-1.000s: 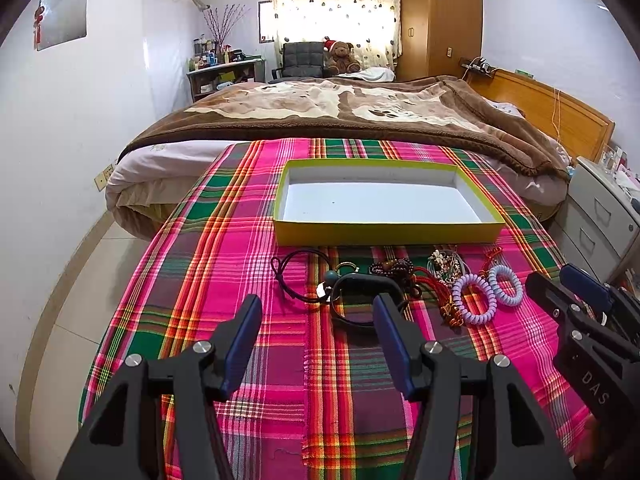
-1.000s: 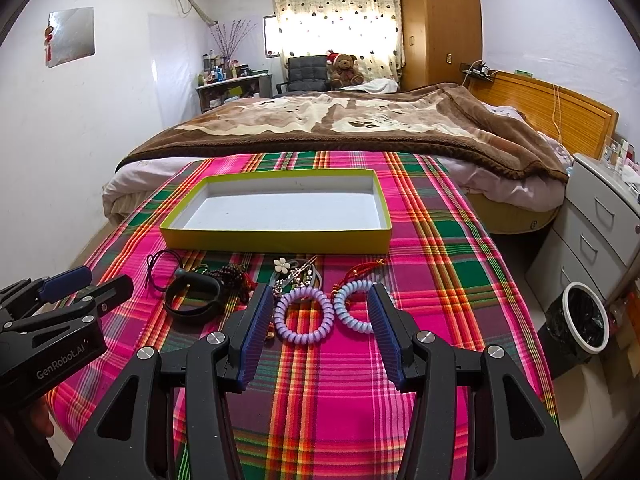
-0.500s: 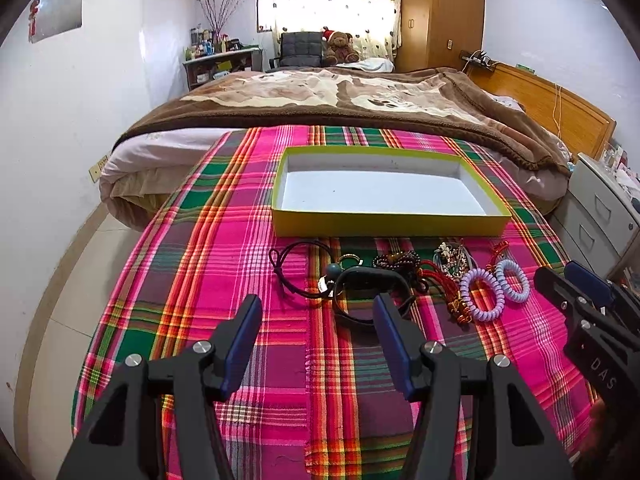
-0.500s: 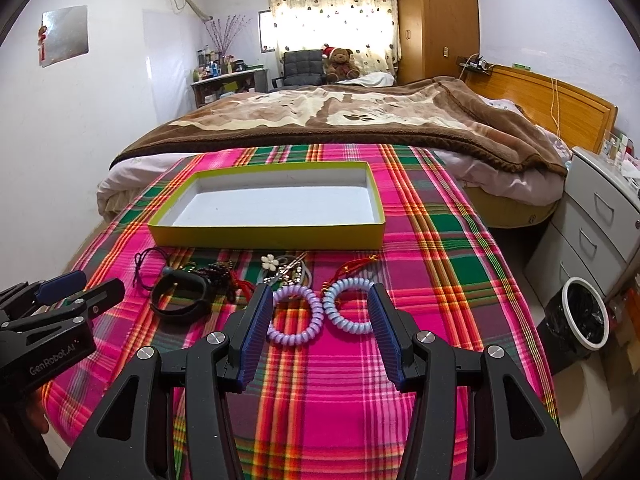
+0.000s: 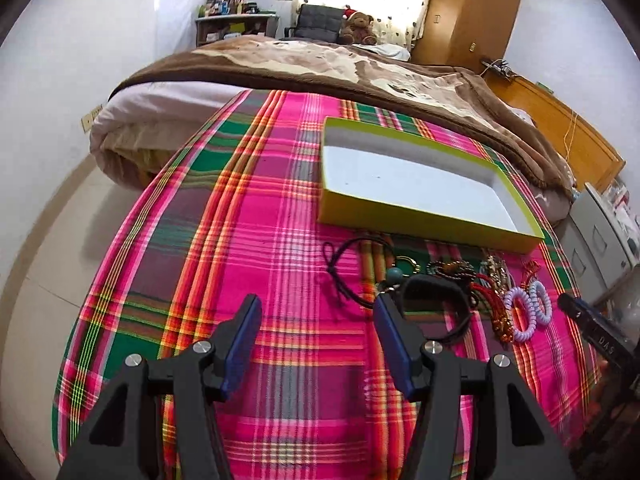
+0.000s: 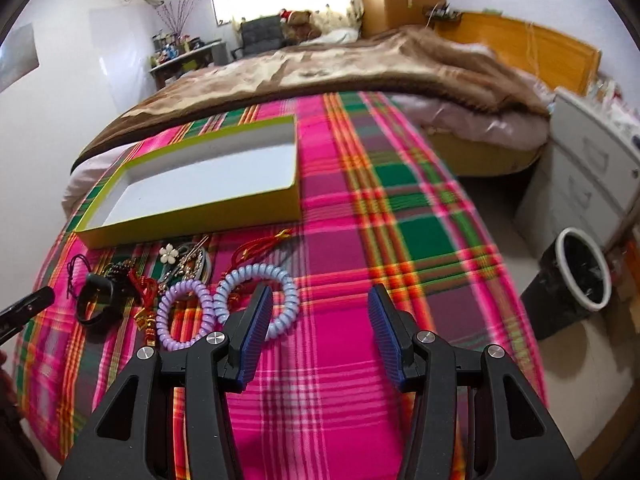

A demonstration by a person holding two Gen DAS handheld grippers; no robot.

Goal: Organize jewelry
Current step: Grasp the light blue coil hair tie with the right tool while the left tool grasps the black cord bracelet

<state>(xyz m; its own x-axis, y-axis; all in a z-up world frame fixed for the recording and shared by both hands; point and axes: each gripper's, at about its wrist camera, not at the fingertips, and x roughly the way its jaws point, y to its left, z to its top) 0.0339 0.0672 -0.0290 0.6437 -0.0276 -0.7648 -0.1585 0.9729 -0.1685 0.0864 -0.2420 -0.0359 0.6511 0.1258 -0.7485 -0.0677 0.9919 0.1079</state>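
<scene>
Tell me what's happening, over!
Left gripper open, right gripper open, both empty. Jewelry pile on cloth, yellow box empty. Nothing blocking.

Left black two-finger gripper with blue pads [image 5: 316, 344]: hovering, jaws spread wide, empty, pointing toward 12 o'clock. Right black two-finger gripper with blue pads [image 6: 318, 330]: likewise gaping, holding nothing.

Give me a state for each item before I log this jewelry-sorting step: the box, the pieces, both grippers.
yellow box: open, nothing inside.
purple coil band: on the cloth, outside the box.
blue coil band: on the cloth, touching the purple one.
black wristband: on the cloth, ungripped.
left gripper: open, holding nothing.
right gripper: open, holding nothing.
</scene>
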